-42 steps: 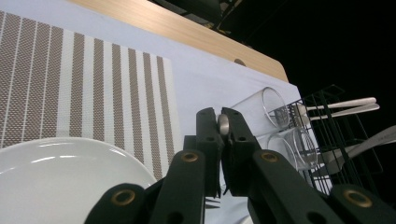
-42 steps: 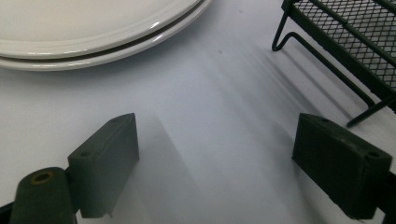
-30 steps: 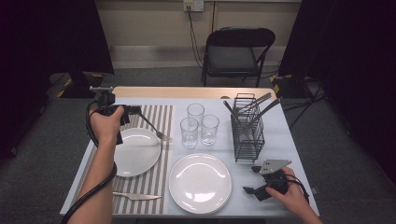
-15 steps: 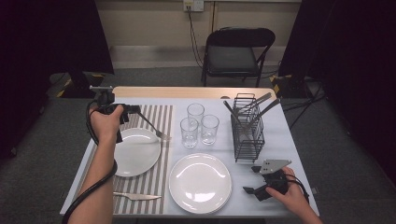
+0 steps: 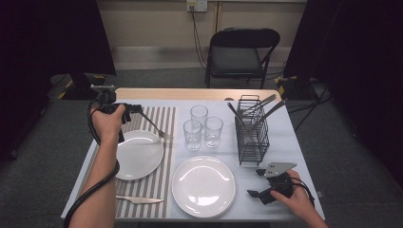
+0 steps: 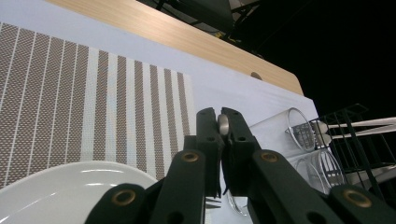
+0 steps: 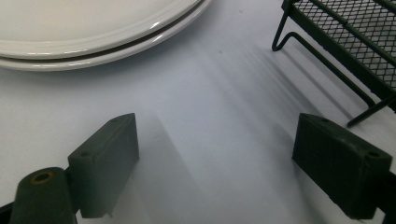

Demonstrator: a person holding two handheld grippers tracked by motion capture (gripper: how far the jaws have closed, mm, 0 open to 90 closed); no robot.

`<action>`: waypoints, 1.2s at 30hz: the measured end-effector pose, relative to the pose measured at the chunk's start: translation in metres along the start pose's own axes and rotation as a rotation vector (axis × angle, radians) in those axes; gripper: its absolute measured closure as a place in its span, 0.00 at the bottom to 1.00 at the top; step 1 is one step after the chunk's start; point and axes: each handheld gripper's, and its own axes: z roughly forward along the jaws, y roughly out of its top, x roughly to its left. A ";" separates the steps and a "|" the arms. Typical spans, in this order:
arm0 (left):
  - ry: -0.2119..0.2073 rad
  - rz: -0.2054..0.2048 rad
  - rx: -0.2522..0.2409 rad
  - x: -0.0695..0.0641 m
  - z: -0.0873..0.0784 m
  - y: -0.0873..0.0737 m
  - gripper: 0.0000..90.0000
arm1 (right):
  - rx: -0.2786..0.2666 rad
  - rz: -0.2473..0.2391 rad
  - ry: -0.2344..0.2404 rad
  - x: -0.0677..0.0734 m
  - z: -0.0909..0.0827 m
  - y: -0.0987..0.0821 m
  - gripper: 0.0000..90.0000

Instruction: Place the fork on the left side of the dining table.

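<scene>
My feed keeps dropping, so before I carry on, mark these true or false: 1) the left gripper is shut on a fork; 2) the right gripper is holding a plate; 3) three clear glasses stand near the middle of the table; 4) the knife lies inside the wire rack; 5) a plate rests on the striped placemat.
1) True: the left gripper is shut on the handle of the metal fork.
2) False: the right gripper is open above bare white tablecloth, beside the stacked round white plates.
3) True: three clear drinking glasses stand together.
4) False: the silver table knife lies on the brown-and-white striped placemat, away from the black wire cutlery rack.
5) True: a round white plate rests there.
</scene>
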 end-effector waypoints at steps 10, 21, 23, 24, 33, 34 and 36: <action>0.003 -0.004 0.000 0.004 0.007 0.000 0.97 | 0.000 0.000 0.000 0.000 0.000 0.000 0.15; 0.009 -0.007 -0.005 0.004 0.014 0.001 0.97 | 0.000 0.000 0.000 0.000 0.000 0.000 0.15; 0.013 0.001 -0.005 0.003 0.015 0.002 0.97 | 0.000 0.001 0.000 0.000 0.000 0.000 0.15; 0.018 0.004 -0.006 0.003 0.016 0.002 0.97 | 0.000 0.000 0.000 0.000 0.000 0.000 0.15; 0.036 0.001 -0.015 0.007 0.017 0.004 0.97 | -0.001 0.000 0.001 0.000 0.000 0.000 0.15; 0.037 0.004 -0.015 0.008 0.017 0.003 0.97 | 0.000 0.001 0.001 0.000 0.000 0.000 0.15; 0.039 -0.008 -0.018 0.009 0.019 0.003 0.97 | -0.001 0.000 0.001 0.000 0.000 0.000 0.15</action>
